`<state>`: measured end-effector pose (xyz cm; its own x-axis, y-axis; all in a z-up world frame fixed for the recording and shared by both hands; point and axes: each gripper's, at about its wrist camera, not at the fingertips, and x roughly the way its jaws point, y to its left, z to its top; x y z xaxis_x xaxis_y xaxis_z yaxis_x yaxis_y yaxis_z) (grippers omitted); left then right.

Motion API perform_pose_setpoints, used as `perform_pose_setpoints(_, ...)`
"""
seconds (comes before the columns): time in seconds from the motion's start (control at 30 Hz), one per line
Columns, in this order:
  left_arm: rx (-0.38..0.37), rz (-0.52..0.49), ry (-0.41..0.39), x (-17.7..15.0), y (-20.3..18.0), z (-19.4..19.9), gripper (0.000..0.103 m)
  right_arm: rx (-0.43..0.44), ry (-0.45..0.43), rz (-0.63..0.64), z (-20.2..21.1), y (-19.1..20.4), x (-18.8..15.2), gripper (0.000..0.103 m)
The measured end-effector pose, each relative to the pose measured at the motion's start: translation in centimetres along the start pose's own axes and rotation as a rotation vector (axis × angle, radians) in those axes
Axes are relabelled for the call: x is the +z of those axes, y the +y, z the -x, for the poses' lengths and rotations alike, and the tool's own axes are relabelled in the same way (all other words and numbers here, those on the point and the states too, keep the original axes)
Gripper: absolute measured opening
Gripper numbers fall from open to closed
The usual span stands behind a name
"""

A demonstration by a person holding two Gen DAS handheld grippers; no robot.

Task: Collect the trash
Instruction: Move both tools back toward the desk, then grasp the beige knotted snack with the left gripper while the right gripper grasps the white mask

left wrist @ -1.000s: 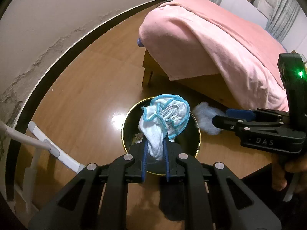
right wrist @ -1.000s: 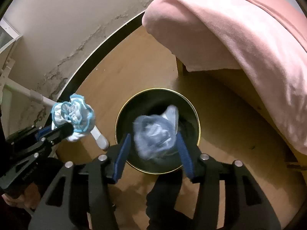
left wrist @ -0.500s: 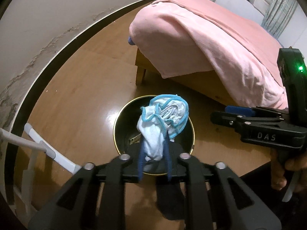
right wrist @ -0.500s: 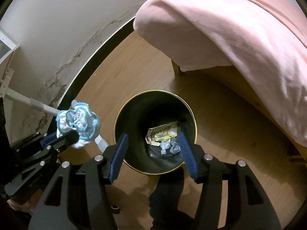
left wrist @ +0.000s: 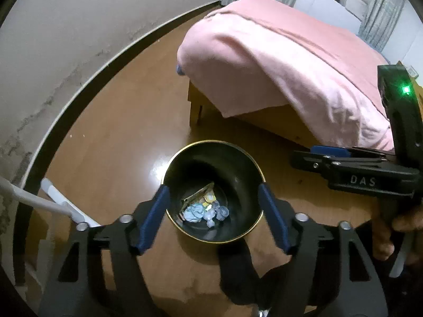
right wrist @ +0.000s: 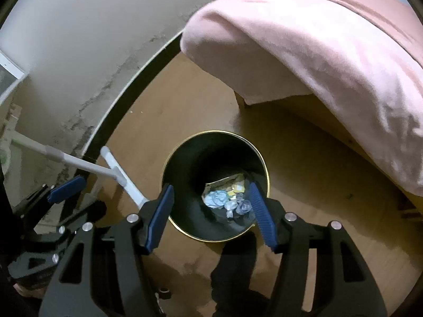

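Note:
A black trash bin with a gold rim [left wrist: 169,169] [right wrist: 260,163] stands on the wooden floor. Inside lie a crumpled white and blue cloth [left wrist: 194,212] [right wrist: 216,198], clear plastic wrap [left wrist: 218,212] [right wrist: 239,207] and a yellow wrapper [left wrist: 205,198] [right wrist: 232,185]. My left gripper [left wrist: 212,216] is open and empty above the bin. My right gripper [right wrist: 211,211] is open and empty above the bin too. The right gripper also shows at the right of the left wrist view [left wrist: 304,157]. The left gripper shows at the left of the right wrist view [right wrist: 67,189].
A bed with a pink blanket [left wrist: 290,68] [right wrist: 330,39] stands behind the bin on a wooden frame [left wrist: 195,108]. A white mop handle [left wrist: 53,203] [right wrist: 87,167] leans by the stained wall and black skirting on the left. My dark sock [left wrist: 238,269] shows below the bin.
My left gripper opened and the white and blue cloth dropped into the bin. A second earlier my right gripper let its clear plastic wad fall in. Both grippers rose a little.

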<state>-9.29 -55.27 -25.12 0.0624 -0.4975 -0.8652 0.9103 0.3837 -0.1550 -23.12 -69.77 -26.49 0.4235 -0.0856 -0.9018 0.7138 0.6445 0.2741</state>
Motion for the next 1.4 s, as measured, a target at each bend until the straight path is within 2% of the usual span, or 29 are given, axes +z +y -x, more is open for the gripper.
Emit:
perform_pose_setpoints(0.07, 0.001, -0.028, -0.044, 0.2, -0.6, 3.1, 0.079, -0.004, -0.035, 0.007, 1.8, 0.5, 0.3, 0.069)
perform_pose_setpoints(0.13, 0.007, -0.042, -0.082, 0.3, -1.0, 6.1, 0.085, -0.021, -0.077, 0.023, 4.3, 1.5, 0.5, 0.069)
perform_pose_setpoints(0.23, 0.021, -0.068, -0.159, 0.0, -1.2, 12.1, 0.089, 0.011, -0.132, 0.05, 8.2, 4.1, 0.7, 0.069)
perform_pose_setpoints(0.27, 0.044, -0.075, -0.185, -0.3, -1.0, 14.3, 0.092, 0.021, -0.144, 0.073, 9.3, 5.3, 0.7, 0.069)
perform_pose_setpoints(0.37, 0.138, -0.065, -0.256, -2.1, 1.1, 20.6, 0.093, 0.068, -0.185, 0.195, 12.5, 10.8, 0.5, 0.074)
perform_pose_setpoints(0.5, 0.274, 0.056, -0.297, -5.7, 7.1, 27.4, 0.093, 0.161, -0.209, 0.408, 14.4, 21.1, -1.1, 0.074)
perform_pose_setpoints(0.6, 0.399, 0.228, -0.308, -10.5, 14.1, 33.0, 0.093, 0.253, -0.184, 0.558, 14.5, 29.2, -2.8, 0.074)
perform_pose_setpoints(0.73, 0.57, 0.382, -0.306, -16.6, 20.8, 38.3, 0.093, 0.341, -0.134, 0.765, 13.8, 40.1, -6.6, 0.074)
perform_pose_setpoints(0.83, 0.653, 0.502, -0.297, -20.9, 25.2, 41.7, 0.093, 0.404, -0.092, 0.889, 13.5, 47.2, -9.6, 0.074)
perform_pose_setpoints(0.93, 0.68, 0.585, -0.291, -23.9, 28.6, 43.9, 0.093, 0.421, -0.055, 1.004, 12.4, 53.4, -12.8, 0.074)
perform_pose_setpoints(1.07, 0.665, 0.609, -0.299, -26.1, 31.8, 45.2, 0.093, 0.432, -0.004, 1.106, 10.6, 59.5, -15.7, 0.074)
perform_pose_setpoints(1.17, 0.652, 0.595, -0.294, -26.3, 33.8, 45.1, 0.093, 0.42, 0.0, 1.143, 9.6, 61.7, -16.5, 0.074)
perform_pose_setpoints(1.4, 0.598, 0.542, -0.269, -23.4, 36.9, 43.0, 0.093, 0.408, -0.033, 1.186, 8.4, 64.3, -16.9, 0.074)
